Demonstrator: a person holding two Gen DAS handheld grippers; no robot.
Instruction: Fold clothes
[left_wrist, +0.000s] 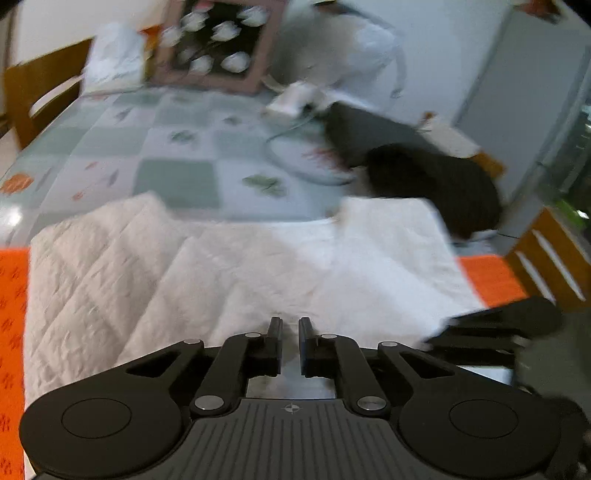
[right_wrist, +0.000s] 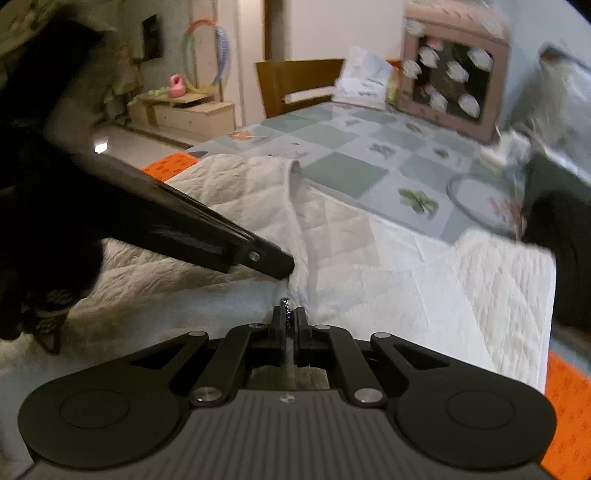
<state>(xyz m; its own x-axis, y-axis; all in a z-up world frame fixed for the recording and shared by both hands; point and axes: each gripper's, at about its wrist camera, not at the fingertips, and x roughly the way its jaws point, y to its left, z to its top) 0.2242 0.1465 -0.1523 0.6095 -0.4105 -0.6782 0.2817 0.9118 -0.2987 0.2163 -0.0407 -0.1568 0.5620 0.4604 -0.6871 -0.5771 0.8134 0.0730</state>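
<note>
The white quilted garment (left_wrist: 236, 266) lies spread across the near edge of the table (left_wrist: 177, 147), its long axis running left to right, directly ahead of both tools. The right tool (right_wrist: 290, 321) is clenched on the zipper pull at the garment's near hem. The left tool (left_wrist: 290, 328) is pinched nearly closed just beside it; whether it grips cloth I cannot tell.
</note>
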